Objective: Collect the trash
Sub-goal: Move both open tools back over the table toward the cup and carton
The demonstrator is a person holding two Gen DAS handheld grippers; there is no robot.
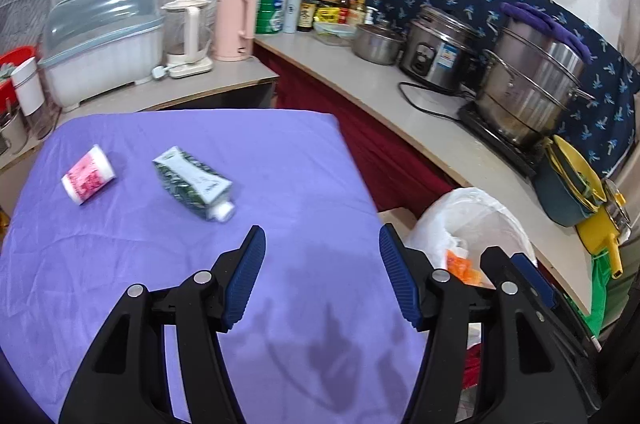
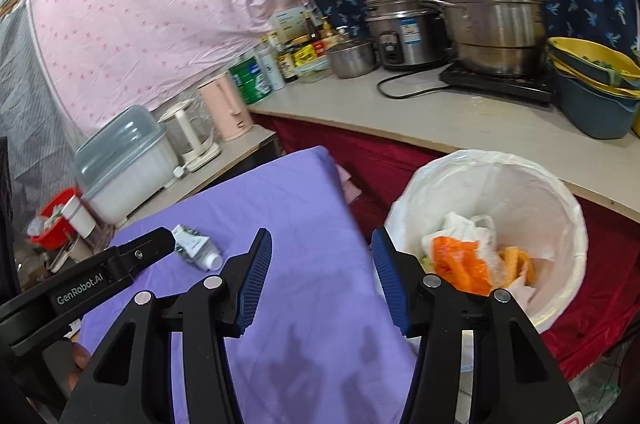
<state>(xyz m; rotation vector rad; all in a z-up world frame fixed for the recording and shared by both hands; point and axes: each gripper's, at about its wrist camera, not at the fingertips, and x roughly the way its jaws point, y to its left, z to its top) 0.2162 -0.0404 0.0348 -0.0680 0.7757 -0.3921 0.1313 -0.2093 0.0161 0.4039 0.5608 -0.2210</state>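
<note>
Left wrist view gives me the purple-covered tabletop [image 1: 120, 264] with two pieces of trash lying on it, well ahead of my left claw [image 1: 322, 244], whose blue pads stand spread with nothing but cloth between them. The green-and-white tube [image 1: 192, 182] lies flat on its side; its long axis runs diagonally, white cap toward me and to the right, crimped tail away toward the far left. Beside it, apart and further left, the pink-and-white cup [image 1: 89, 179] lies tipped over, its axis running low-left to high-right. I cannot tell which end is the mouth.

From the right wrist, my right claw [image 2: 322, 248] is also spread and empty, hanging over the tabletop's edge with the lined bin [image 2: 560, 184] just to its right. The bin stands below the tabletop edge, white liner folded over the rim, already holding orange wrappers and crumpled plastic, so I judge both claws to be placed here between a drop and the next pick. The left claw's body shows at this view's left, its tip close by the tube.

For the tube, I would set the pads across its narrow width, not along its length.
</note>
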